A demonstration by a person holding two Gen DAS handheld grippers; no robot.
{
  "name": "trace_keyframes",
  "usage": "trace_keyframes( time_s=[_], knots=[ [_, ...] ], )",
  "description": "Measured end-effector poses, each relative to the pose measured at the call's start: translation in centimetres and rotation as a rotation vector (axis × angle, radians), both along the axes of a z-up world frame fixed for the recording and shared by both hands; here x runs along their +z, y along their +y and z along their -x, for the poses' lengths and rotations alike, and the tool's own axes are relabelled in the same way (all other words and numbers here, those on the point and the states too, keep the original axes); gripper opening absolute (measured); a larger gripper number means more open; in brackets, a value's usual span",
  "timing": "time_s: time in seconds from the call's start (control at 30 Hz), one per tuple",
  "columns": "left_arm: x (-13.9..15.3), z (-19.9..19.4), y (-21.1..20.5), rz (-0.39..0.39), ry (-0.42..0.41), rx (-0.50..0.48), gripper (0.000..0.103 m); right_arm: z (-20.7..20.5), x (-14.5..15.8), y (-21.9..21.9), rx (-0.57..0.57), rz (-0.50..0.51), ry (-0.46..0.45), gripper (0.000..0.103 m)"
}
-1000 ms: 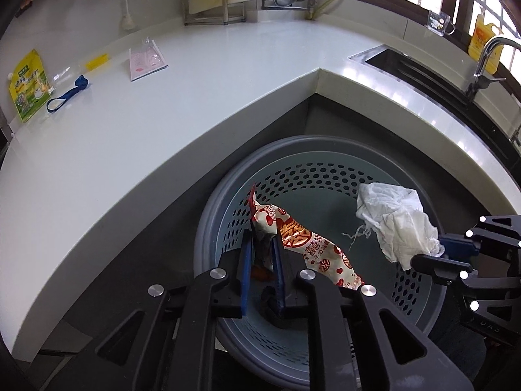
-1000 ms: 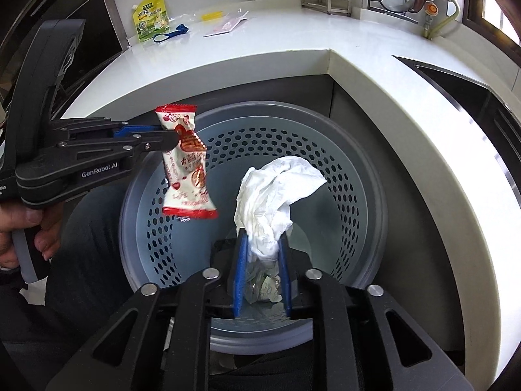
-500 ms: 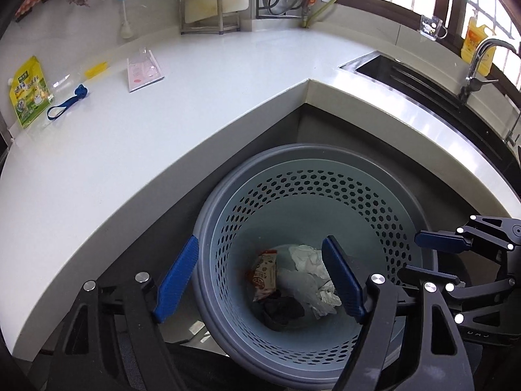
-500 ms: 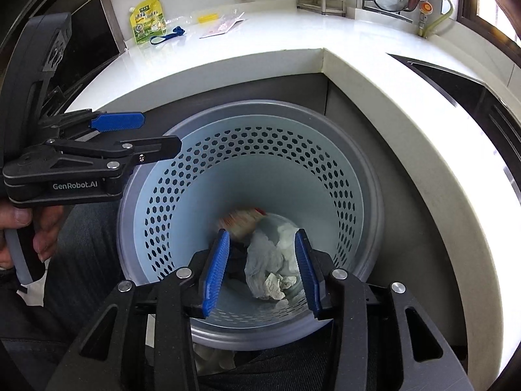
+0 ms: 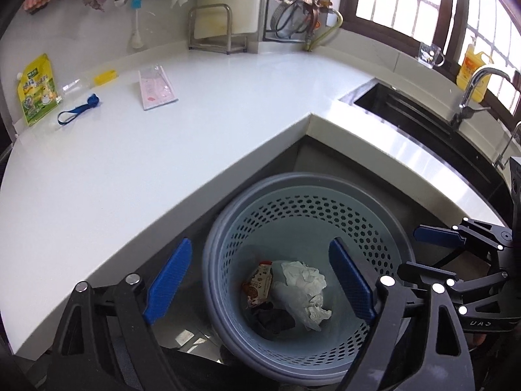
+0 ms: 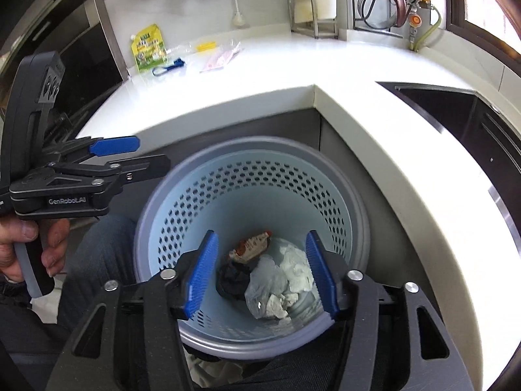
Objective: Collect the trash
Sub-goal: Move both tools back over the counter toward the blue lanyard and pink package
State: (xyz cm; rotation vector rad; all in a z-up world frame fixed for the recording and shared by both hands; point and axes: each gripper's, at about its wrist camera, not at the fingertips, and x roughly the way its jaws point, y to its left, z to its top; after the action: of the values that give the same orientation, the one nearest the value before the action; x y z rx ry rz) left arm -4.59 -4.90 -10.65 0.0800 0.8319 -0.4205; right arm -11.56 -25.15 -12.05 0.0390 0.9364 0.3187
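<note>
Above the basket [image 5: 374,208], the left gripper [image 5: 260,280] and right gripper [image 6: 263,273] are opening empty, since the wrapper [image 5: 260,282] and tissue [image 5: 304,285] are lying inside.

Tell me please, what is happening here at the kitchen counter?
A person is collecting trash with a two-finger tool in each hand. Both the left tool and the right tool hang over the perforated bin, jaws opening, nothing between them. A red snack wrapper and a crumpled white tissue lie at the bottom of the bin. On the white counter a green pouch, a blue strap and a pink packet are not yet collected.
</note>
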Motion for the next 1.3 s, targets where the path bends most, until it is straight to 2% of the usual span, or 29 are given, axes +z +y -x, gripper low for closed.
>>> trace_keyframes(
  time_s=[0.1,0.27,0.5,0.67,1.0,1.17,1.3],
  knots=[
    [1.8,-0.2,1.4,0.022,-0.037,0.033,0.091,-0.6,1.2,0.1,-0.002,-0.022,-0.032,0.062],
    [4.4,-1.2,3.8,0.016,-0.112,0.112,0.096,-2.4,3.2,0.5,-0.009,-0.055,-0.088,0.077],
    [6.0,-5.0,7.8,-0.03,-0.151,0.245,0.096,-6.5,5.5,2.8,0.036,-0.085,-0.13,0.078],
    [7.1,-8.3,10.3,-0.058,-0.182,0.302,0.096,-10.6,6.7,5.1,0.072,-0.102,-0.149,0.081],
    [7.0,-15.6,14.4,-0.089,-0.164,0.383,0.096,-20.9,7.2,10.6,0.12,-0.103,-0.133,0.083],
    [5.5,-19.3,16.3,-0.092,-0.11,0.414,0.096,-26.7,6.2,12.9,0.124,-0.097,-0.084,0.083],
    [4.6,-21.4,17.8,-0.071,-0.081,0.441,0.096,-31.0,5.1,15.4,0.148,-0.049,-0.042,0.083]
  ],
)
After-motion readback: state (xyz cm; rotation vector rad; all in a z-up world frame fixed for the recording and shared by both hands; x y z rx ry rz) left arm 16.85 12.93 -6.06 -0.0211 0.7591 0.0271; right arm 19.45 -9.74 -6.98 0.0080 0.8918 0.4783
